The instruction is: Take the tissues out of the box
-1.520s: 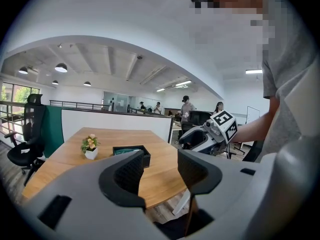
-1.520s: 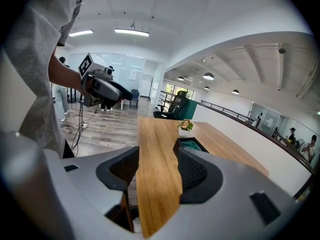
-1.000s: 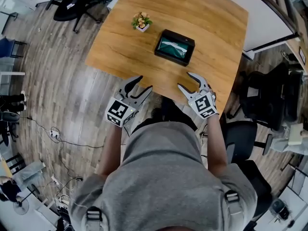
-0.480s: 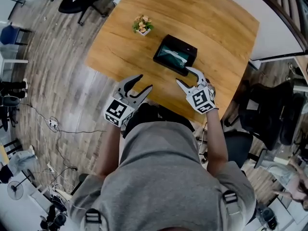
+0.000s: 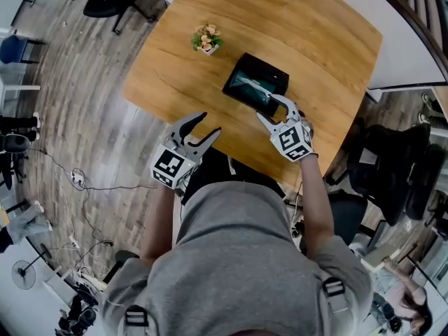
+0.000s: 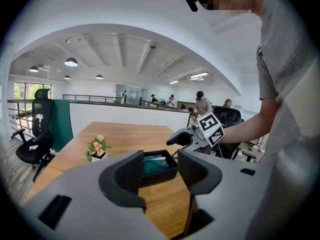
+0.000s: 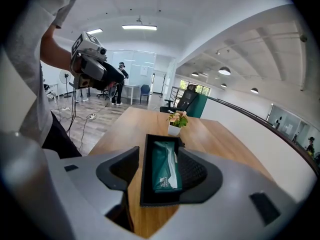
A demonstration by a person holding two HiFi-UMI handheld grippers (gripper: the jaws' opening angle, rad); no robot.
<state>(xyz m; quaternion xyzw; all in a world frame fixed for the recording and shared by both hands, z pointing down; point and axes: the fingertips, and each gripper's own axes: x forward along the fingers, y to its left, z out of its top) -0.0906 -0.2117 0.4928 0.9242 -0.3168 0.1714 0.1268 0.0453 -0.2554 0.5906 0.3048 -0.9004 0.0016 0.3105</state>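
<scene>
Two grippers are up, and neither has hold of anything. The right gripper (image 5: 270, 108) hangs at the near right end of the box (image 5: 271, 72), jaws spread wide with nothing pinched. In the right gripper view the green tissues (image 7: 162, 166) lie right in the gap ahead. One jaw sits outside the box's left wall, the other over its right side. Whether a jaw touches the rim, I can't tell.

The left gripper (image 5: 210, 123) waits off the near left edge of the counter (image 5: 315, 33), well apart from the box. Its jaws stand apart too, and they're empty; its own view shows the box only in the distance through the gap.

The box sits mid-counter with the tissues lying flat inside it, a pale strip along their top. A small plant (image 5: 206, 37) stands just beyond it to the far left, clear of the action.

So by my read this is the reach, with the grasp not yet made and the tissues fully in the box. Next, the right gripper needs to dip so both jaws drop inside the walls. Then it pinches the tissues themselves, not the rim, and lifts straight up. The box looks light and could ride up with them, so the left gripper may have to come across and pin it down.
</scene>
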